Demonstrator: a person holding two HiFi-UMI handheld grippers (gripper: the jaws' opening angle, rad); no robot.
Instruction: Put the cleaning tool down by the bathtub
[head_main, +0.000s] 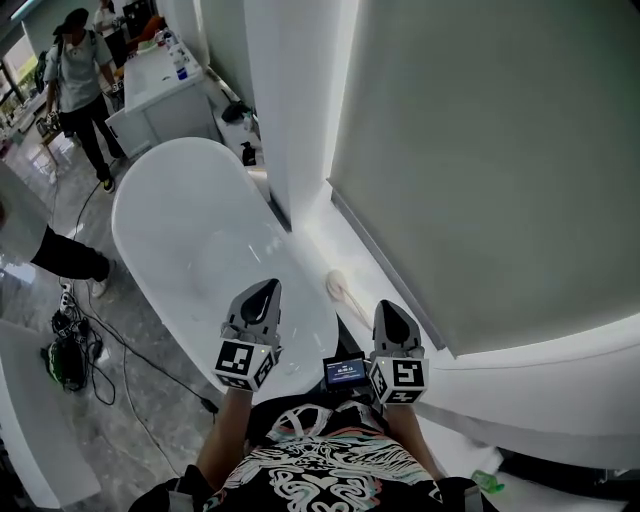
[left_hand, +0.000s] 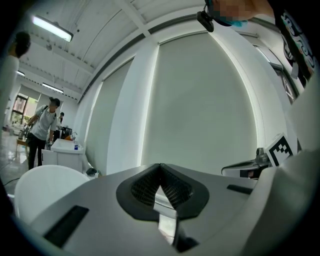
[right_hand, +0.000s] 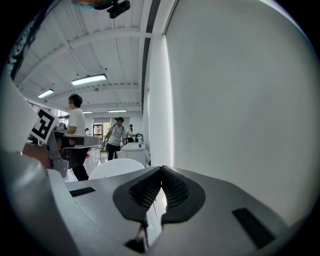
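The white oval bathtub (head_main: 150, 215) fills the middle left of the head view. A pale long-handled cleaning tool (head_main: 340, 290) lies on the white ledge (head_main: 318, 240) between the tub's right rim and the window wall. My left gripper (head_main: 266, 290) hovers over the tub's near end, jaws shut and empty. My right gripper (head_main: 388, 308) hangs just right of the tool's handle, also shut with nothing in it. In the left gripper view the gripper (left_hand: 160, 166) shows its tips pressed together. The right gripper view shows that gripper (right_hand: 162, 168) the same, with the tub (right_hand: 116, 167) beyond.
A white column (head_main: 290, 100) and a blind-covered window (head_main: 480, 150) stand right of the tub. A white counter (head_main: 160, 85) sits at the back. A person (head_main: 80, 85) stands far left. Cables and a dark bag (head_main: 68, 360) lie on the grey floor.
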